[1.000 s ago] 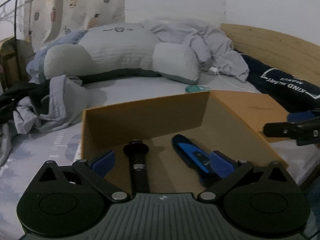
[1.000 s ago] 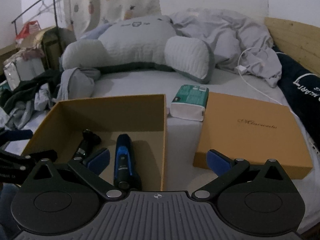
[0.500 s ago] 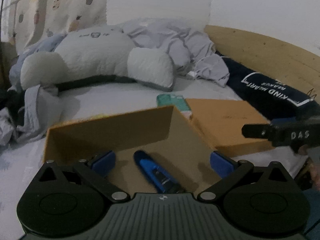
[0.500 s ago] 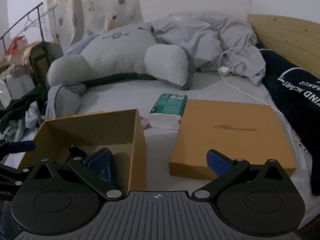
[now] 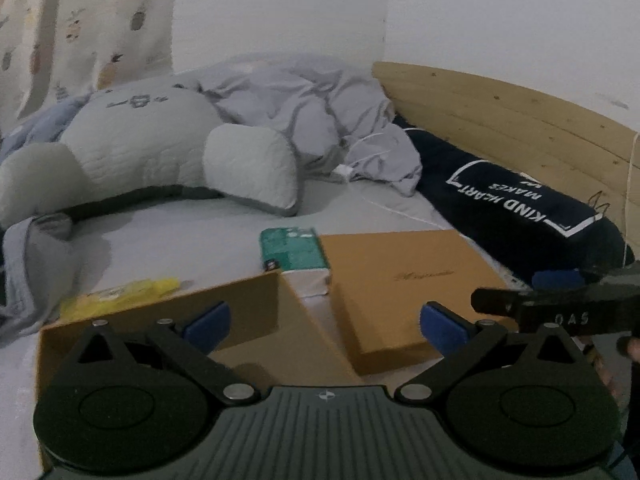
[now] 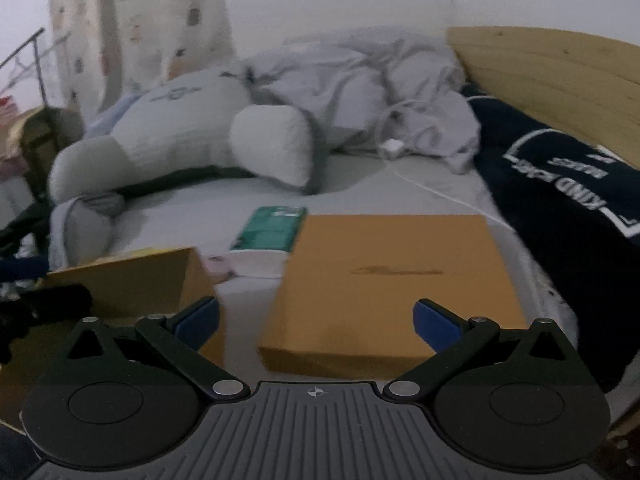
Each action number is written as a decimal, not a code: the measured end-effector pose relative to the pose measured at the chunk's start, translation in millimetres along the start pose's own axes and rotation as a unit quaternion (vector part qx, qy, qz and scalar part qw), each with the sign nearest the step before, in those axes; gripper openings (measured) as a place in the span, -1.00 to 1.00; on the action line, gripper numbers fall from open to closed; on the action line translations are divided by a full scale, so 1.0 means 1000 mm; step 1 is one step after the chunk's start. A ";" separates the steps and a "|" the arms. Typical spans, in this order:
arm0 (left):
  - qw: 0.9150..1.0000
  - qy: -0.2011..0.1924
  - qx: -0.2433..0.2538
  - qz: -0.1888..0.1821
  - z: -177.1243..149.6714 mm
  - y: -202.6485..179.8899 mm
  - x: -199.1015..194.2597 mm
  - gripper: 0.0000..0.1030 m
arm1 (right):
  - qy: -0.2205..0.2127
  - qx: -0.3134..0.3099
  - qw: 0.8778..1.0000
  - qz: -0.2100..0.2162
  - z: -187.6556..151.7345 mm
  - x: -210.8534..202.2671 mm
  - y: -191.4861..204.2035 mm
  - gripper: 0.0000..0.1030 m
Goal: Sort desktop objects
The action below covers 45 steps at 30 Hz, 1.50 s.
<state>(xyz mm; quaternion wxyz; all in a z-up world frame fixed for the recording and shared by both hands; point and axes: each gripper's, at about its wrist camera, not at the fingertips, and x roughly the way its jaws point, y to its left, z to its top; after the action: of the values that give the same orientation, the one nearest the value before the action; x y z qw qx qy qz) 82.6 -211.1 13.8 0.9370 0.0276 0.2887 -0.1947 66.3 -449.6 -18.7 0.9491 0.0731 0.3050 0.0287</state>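
Note:
An open brown cardboard box (image 5: 240,304) (image 6: 132,280) lies on the bed at the near left; its inside is hidden behind my gripper bodies. To its right lies the flat brown box lid (image 5: 404,280) (image 6: 392,280). A green and white tissue pack (image 5: 292,252) (image 6: 272,236) rests between them, farther back. A yellow packet (image 5: 120,296) lies behind the box. My left gripper (image 5: 324,320) is open over the box's right wall, with nothing between its fingers. My right gripper (image 6: 316,320) is open above the lid's near edge, also holding nothing.
A grey cushion (image 5: 160,160) and rumpled grey bedding (image 5: 304,120) fill the back of the bed. A dark blue pillow (image 5: 516,208) lies along the wooden headboard (image 5: 520,128) at right. A white charger cable (image 6: 416,176) trails over the sheet. Clothes pile up at the left (image 6: 24,216).
Both grippers have swung to the right and tilted up. The black and blue items in the box have dropped out of sight; the lid and tissue pack now sit nearer the middle.

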 end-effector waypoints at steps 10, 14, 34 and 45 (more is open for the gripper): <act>1.000 0.019 0.007 -0.024 0.026 -0.033 0.051 1.00 | 0.012 0.041 0.999 -0.030 -0.002 0.014 -0.068 1.00; 0.999 0.031 -0.003 -0.038 0.034 -0.046 0.074 1.00 | 0.012 0.051 0.998 -0.040 -0.001 0.020 -0.095 1.00; 0.982 0.168 -0.090 0.013 0.034 -0.046 0.224 1.00 | 0.059 0.052 0.996 -0.032 -0.002 0.121 -0.181 1.00; 0.976 0.192 -0.095 0.030 0.030 -0.042 0.263 1.00 | 0.108 0.059 0.992 0.003 0.004 0.168 -0.191 1.00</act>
<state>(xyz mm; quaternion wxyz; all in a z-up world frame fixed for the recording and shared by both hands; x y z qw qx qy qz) 281.4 -346.3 -103.6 0.8680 -0.0158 0.4793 -0.1292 206.8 -621.8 -142.1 0.9045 0.1266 0.4066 0.0217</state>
